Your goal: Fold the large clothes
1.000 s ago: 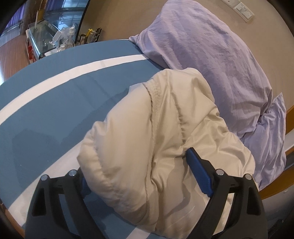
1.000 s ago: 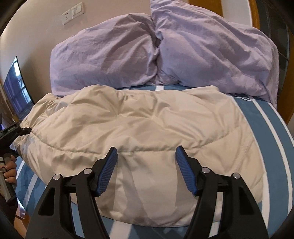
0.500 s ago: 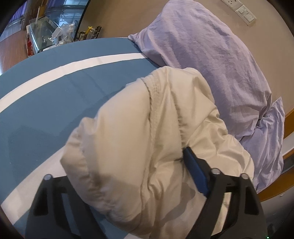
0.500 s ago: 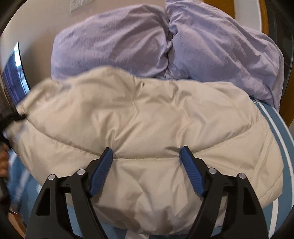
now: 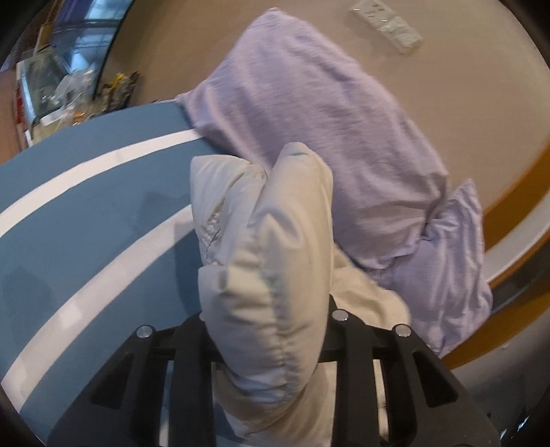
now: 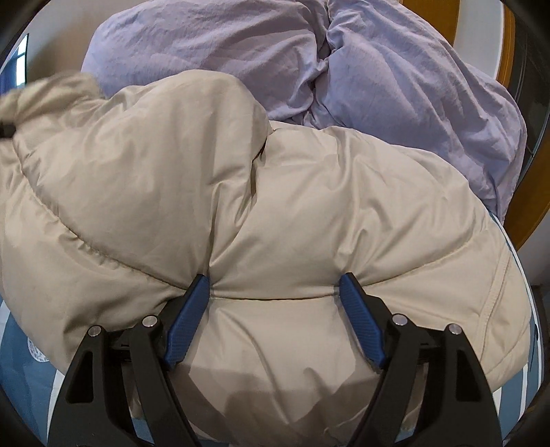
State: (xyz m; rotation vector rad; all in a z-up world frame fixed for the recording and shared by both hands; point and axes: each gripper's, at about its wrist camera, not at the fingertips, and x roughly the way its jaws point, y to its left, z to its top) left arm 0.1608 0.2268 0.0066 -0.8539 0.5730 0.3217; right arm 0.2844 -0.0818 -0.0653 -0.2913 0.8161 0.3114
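**Lead:** Where's the jacket, and what have your two tools got?

**Me:** The cream puffer jacket (image 6: 275, 213) is on the bed (image 5: 86, 213), the one with the blue cover and white stripes, up against the two lilac pillows (image 5: 326, 137) at the head end. From my right camera it fills most of the view, bunched up in a big rounded heap with a deep crease running down its middle.

**Lead:** Left side first.

**Me:** My left gripper (image 5: 271, 330) is closed in tight on a thick fold of the jacket. The padded cloth bulges up between the two black arms and stands as a tall ridge in front of the lens, raised off the bed cover. I can't see the blue pads at all; the cloth hides them.

**Lead:** And the right?

**Me:** My right gripper (image 6: 275, 292) is spread wide. Both blue fingertips (image 6: 197, 292) press into the jacket at a stitched seam, and the cloth puckers around each tip, but nothing is pinched between them. The jacket's edge sags below the fingers towards me.

**Lead:** Anything else in view?

**Me:** A white wall switch plate (image 5: 386, 22) above the pillows, a cluttered side table (image 5: 58, 99) far off at the left, and a wooden headboard (image 6: 498, 44) behind the pillows. At the left edge of my right view, the jacket's far corner is blurred, and something dark is there that I can't make out.
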